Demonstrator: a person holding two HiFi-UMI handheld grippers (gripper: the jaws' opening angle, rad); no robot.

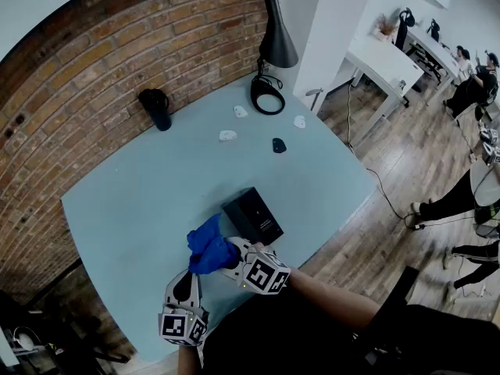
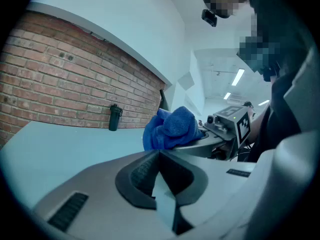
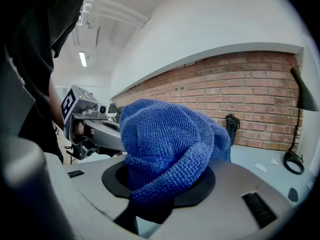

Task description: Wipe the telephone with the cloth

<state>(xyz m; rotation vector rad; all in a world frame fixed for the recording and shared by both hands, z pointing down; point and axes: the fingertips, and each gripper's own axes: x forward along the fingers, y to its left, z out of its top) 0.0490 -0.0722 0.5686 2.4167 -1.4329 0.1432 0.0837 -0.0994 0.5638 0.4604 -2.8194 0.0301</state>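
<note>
On the table (image 1: 141, 201), head view: the black, box-shaped telephone (image 1: 254, 216) lies flat near the front edge, and the blue cloth (image 1: 209, 244) hangs bunched just beside its near-left corner, apparently not yet touching it. The right gripper (image 1: 234, 260) carries the cloth. The left gripper (image 1: 190, 276) waits lower left, apart from the telephone, probably kept free to steady it. A black lamp (image 1: 269, 53) and a dark bottle (image 1: 156, 109) stand far back by the brick wall (image 1: 117, 45), well clear of the work. Left gripper view: the left gripper (image 2: 160, 156) has its dark ribbed pads pressed together with nothing between them, and beyond it the cloth (image 2: 172, 128) bulges from the right gripper (image 2: 220, 129), with the bottle (image 2: 114, 117) against the wall. Right gripper view: the right gripper (image 3: 162, 189) pinches a fold of the cloth (image 3: 170, 144), a looped, towel-like weave wadded into a soft, rounded pad that should suit wiping a flat, hard face. The left gripper (image 3: 90, 126) shows behind, and the lamp (image 3: 299, 134) at far right. The telephone is out of both gripper views.
</note>
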